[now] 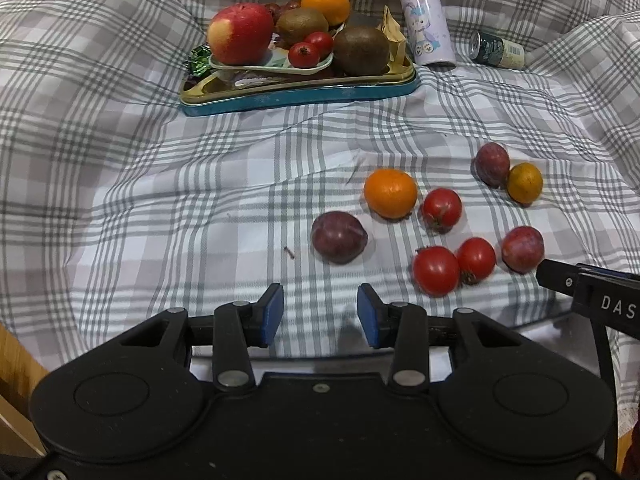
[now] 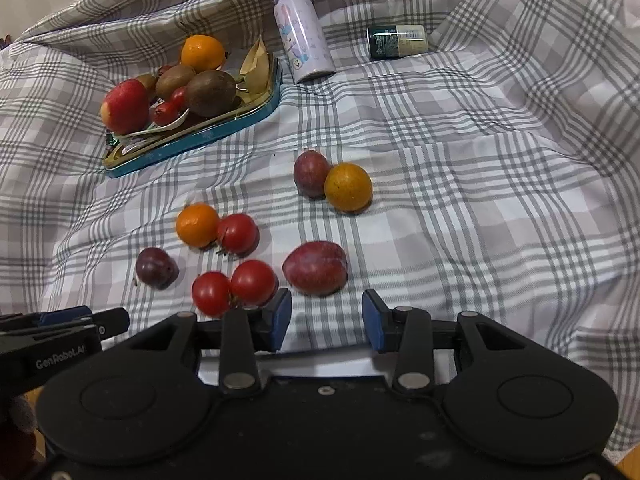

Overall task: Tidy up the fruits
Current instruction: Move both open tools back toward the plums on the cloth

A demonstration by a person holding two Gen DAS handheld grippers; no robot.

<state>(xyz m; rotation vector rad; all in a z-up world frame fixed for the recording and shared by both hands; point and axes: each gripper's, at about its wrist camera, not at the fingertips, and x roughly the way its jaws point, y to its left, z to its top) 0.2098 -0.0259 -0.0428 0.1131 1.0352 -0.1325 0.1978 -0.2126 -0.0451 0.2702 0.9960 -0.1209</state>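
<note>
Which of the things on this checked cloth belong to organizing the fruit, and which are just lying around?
Part of the job:
loose plums, tomatoes and oranges
blue tray already piled with fruit

Just lying about:
purple bottle
small green can
checked cloth

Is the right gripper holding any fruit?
No, the right gripper is open with only plaid cloth between its blue pads, and the nearest plum lies just beyond them.

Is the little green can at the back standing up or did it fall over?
Fallen over. The green can lies on its side on the checked cloth.
</note>
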